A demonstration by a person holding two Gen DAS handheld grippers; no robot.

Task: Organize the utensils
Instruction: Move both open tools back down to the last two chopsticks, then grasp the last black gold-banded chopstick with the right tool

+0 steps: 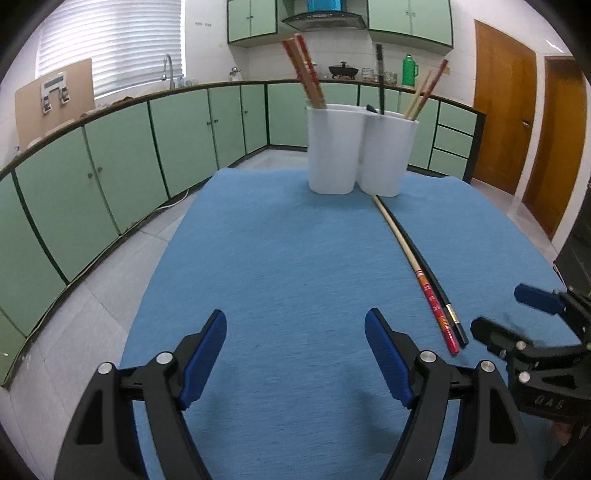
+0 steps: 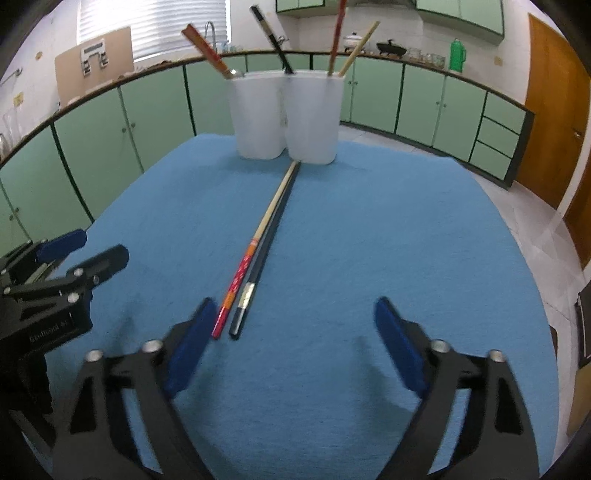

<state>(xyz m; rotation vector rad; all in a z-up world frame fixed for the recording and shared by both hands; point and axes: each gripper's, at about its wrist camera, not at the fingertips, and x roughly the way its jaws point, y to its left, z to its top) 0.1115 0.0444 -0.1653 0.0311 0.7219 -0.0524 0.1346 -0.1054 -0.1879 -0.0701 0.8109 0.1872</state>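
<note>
Several chopsticks are already stood in the white holder. Two are left on the worktop: a red-ended chopstick and a black chopstick, lying just ahead of the right hand-held gripper. Both it and the left hand-held gripper are spread open and empty.

Home kitchen. Green base cabinets run along the left and far walls under a long counter. Faucet at upper left beside a blinded window. Range hood at top centre, wok and green thermos below it. Wooden doors at right.
</note>
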